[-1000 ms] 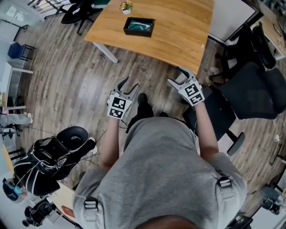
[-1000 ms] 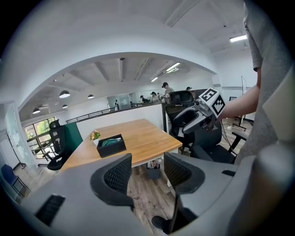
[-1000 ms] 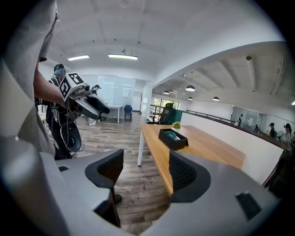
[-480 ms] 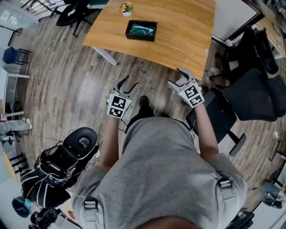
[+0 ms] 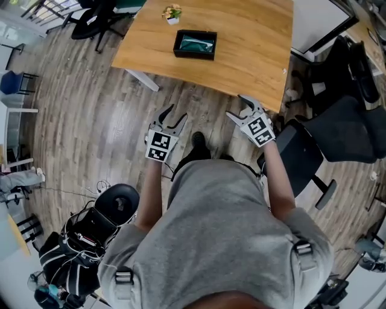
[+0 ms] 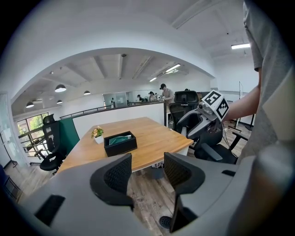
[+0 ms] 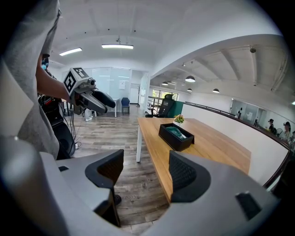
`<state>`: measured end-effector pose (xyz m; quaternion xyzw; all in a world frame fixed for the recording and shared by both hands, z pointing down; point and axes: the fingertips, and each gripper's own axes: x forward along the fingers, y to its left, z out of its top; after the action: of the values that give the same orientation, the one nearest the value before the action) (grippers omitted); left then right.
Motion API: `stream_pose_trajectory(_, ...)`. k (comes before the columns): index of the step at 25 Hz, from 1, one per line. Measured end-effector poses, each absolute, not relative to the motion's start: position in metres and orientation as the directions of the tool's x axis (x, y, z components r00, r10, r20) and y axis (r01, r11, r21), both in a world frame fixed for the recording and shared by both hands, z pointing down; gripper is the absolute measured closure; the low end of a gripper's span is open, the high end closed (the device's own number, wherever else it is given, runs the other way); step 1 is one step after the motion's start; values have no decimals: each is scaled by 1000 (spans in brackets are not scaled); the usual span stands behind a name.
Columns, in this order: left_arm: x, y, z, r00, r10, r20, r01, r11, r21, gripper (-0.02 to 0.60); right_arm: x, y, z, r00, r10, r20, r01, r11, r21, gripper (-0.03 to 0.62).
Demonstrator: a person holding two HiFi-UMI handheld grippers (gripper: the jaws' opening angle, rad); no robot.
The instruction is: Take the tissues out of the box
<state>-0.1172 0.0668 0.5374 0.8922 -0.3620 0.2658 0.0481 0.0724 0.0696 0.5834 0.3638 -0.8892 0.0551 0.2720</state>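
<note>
Walking across the wooden floor (image 5: 90,121), the person has drawn a little nearer the tabletop (image 5: 253,36). Over the last second it has slid lower in the head view, and the black bag (image 5: 90,235) at lower left has dropped toward the bottom edge. I'd call this the approach only, with nothing taken out yet.

The black box (image 5: 195,45) sits on the tabletop in the upper middle of the frame, with a small potted plant (image 5: 172,12) just beside it. The teal tissues (image 5: 198,43) lie inside the box.

Both forearms reach forward from the chest, level and side by side. The left gripper (image 5: 175,114) hangs over bare floor, well short of the table. The right gripper (image 5: 237,107) is near the table's closest corner at centre right. Each gripper's jaws stand apart with nothing between them, pointing roughly toward the box.
</note>
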Motion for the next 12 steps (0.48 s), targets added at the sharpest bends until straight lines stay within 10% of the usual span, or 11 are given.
stream_pose_trajectory(12,-144,22,543,626,-596,503,-642,-760,-102,351,43,37,596,-556,-632,540,-704,703,97,278)
